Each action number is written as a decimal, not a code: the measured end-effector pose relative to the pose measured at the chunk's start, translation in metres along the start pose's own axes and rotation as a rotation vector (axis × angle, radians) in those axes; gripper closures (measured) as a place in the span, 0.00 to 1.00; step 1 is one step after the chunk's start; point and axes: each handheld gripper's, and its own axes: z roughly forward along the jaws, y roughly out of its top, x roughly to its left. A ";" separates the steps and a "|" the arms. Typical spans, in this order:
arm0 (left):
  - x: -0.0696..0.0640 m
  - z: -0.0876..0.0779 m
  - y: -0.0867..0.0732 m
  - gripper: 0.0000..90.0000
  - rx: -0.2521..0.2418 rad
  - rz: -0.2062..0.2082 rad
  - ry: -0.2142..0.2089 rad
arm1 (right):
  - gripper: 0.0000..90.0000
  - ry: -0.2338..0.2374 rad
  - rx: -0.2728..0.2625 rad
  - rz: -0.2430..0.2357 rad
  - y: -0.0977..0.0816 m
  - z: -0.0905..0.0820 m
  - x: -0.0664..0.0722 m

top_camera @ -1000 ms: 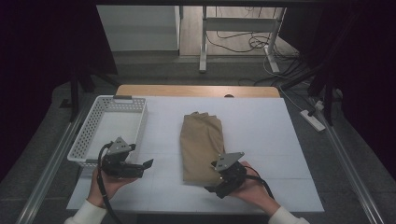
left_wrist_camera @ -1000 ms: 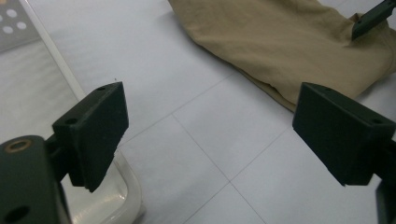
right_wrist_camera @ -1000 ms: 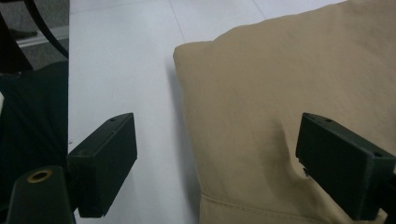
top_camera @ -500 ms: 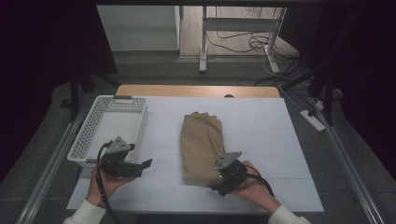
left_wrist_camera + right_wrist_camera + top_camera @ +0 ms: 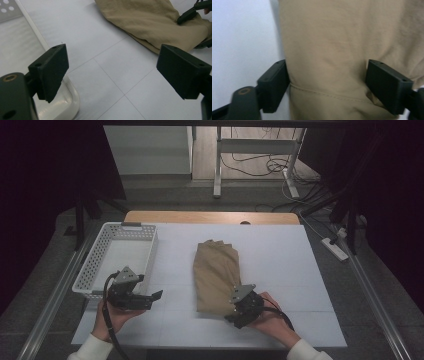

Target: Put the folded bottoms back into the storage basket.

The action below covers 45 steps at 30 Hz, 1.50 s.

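dim room, grey floor point(image 5: 45, 285), cables point(image 5: 260, 167)

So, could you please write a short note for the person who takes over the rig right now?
Left gripper: open, nothing between the jaws, held over the white table beside the near corner of the white basket.
Right gripper: at the near end of the folded tan garment; its jaws have just been closing, with the cloth between them, but no firm pinch yet.
Garment: lies folded in the middle of the table, apart from the basket.
Done: garment folded, right gripper in place.
Left: probably finish the grasp, lift the garment, and put it in the basket, which holds nothing yet.
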 end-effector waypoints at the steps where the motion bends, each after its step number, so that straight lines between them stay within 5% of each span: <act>1: 0.000 0.000 0.000 0.13 0.000 0.000 0.000 | 0.24 0.000 0.000 0.000 0.000 0.000 0.000; 9: -0.002 0.002 0.000 0.13 0.005 0.001 -0.009 | 0.39 -0.018 -0.002 -0.022 0.001 -0.002 -0.003; 21: -0.002 0.003 -0.001 0.12 0.010 -0.001 -0.008 | 0.81 -0.048 0.005 -0.073 0.004 -0.003 -0.005; 36: -0.001 0.003 -0.002 0.12 0.013 -0.003 -0.005 | 0.87 -0.026 -0.036 -0.039 0.005 -0.013 -0.006; 45: -0.001 0.002 -0.001 0.12 0.007 -0.002 0.000 | 0.87 0.052 -0.085 -0.001 0.006 -0.024 0.002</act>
